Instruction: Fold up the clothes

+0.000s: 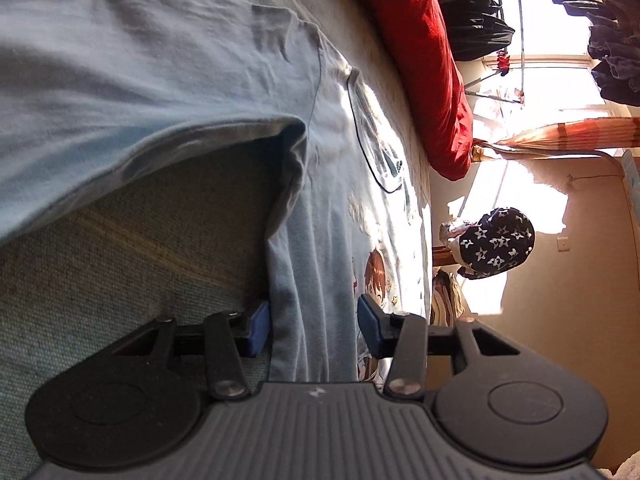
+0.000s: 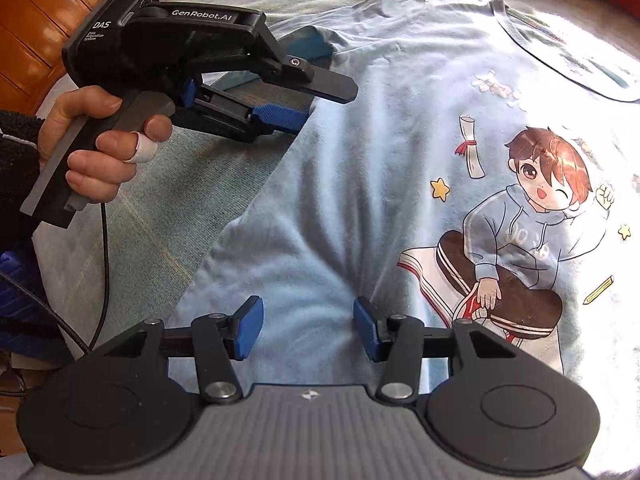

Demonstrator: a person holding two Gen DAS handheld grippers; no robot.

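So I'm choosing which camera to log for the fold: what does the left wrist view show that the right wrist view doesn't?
Only the left wrist view shows the raised light-blue sleeve, the red quilt and dark clothes hanging at the window. Only the right wrist view shows the hand holding the left gripper, and the whole cartoon boy print. Both show the light-blue T-shirt on the grey-green bedcover, with open blue pads.
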